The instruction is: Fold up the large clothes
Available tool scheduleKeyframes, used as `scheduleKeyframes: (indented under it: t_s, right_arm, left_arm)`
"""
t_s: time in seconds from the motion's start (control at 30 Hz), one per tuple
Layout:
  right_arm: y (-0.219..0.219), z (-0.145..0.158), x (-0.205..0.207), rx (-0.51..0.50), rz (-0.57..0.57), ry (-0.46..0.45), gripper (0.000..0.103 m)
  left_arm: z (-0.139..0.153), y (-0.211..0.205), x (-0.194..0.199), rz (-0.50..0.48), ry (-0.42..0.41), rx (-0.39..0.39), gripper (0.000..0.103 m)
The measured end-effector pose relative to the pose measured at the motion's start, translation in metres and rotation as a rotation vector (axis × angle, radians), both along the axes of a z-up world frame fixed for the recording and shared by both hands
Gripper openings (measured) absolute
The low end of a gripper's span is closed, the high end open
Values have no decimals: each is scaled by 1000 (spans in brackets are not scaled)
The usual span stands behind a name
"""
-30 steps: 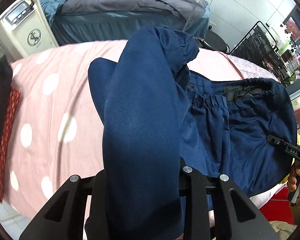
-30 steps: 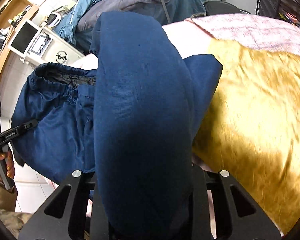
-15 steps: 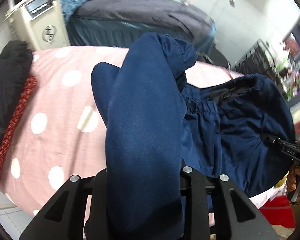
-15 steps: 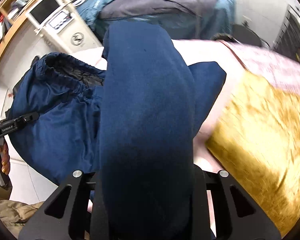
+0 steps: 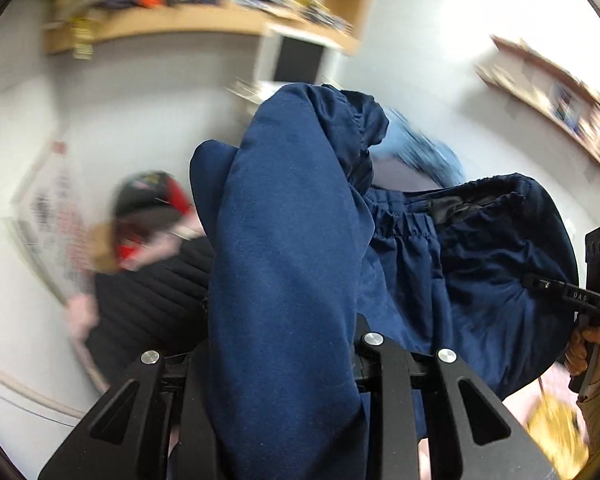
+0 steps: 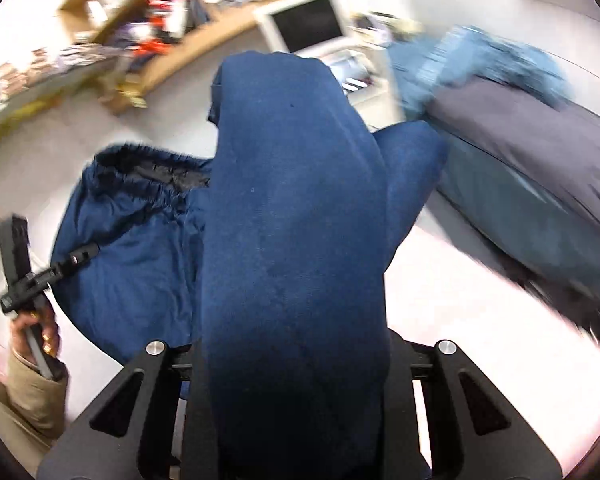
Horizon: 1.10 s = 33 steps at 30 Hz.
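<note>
Navy-blue fabric trousers (image 5: 284, 280) clamped in my left gripper (image 5: 282, 364) and right gripper (image 6: 296, 360), hanging between them; background blurred.

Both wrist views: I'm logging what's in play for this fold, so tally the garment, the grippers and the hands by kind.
Navy garment: 1
Grippers: 2, left gripper and right gripper, jaws of each closed on the garment
Hands showing: 2, left hand and right hand
Total: 5
</note>
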State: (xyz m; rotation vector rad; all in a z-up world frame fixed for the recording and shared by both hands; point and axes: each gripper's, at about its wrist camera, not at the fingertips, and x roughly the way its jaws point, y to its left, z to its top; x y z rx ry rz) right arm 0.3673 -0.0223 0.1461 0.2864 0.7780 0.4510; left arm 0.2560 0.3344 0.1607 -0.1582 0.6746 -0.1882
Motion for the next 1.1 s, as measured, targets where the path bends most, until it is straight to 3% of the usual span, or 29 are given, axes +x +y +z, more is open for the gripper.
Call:
scheduleKeyframes:
  t_s: [0.07, 0.17, 0.23, 0.37, 0.43, 0.47, 0.5, 0.57, 0.63, 0.73, 0.87, 0.97, 1.1]
  right_arm:
    - [33, 4, 58, 38, 81, -3, 27]
    - [76, -17, 141, 102, 152, 76, 28]
    - [102, -47, 188, 118, 161, 142, 29]
    - [127, -118, 253, 91, 114, 296, 33]
    - [120, -160, 277, 107, 26, 394, 37]
    - [118, -170, 286, 138, -7, 419, 42]
    - [112, -183, 292, 177, -36, 445, 45]
    - [103, -199, 298, 195, -64, 465, 62]
    - [98, -208, 294, 191, -64, 456, 65]
    - [91, -215, 288, 180, -112, 467, 85]
    - [89, -212, 283, 215, -171, 472, 87]
    - [89, -191, 279, 185, -224, 422, 87]
    - [77, -162, 263, 210, -290, 346, 87]
  left_arm:
    - [1, 36, 8, 87, -25, -6, 27]
    - [-19, 86, 26, 218, 5, -28, 27]
    - [-47, 118, 35, 283, 39, -75, 27]
    - [-129, 155, 59, 410, 201, -145, 29]
    - [-164, 175, 63, 461, 252, -203, 35]
    - [-179, 187, 60, 489, 259, -265, 45]
    - [-193, 201, 57, 506, 260, -335, 55]
    - [-208, 209, 54, 520, 251, -402, 67]
    - [-211, 204, 61, 538, 248, -359, 76]
    - [-202, 201, 71, 567, 248, -237, 93]
    - [-205, 210, 73, 587, 250, -239, 98]
    - [-199, 214, 71, 613, 263, -267, 98]
    - [-171, 201, 58, 646, 215, -155, 97]
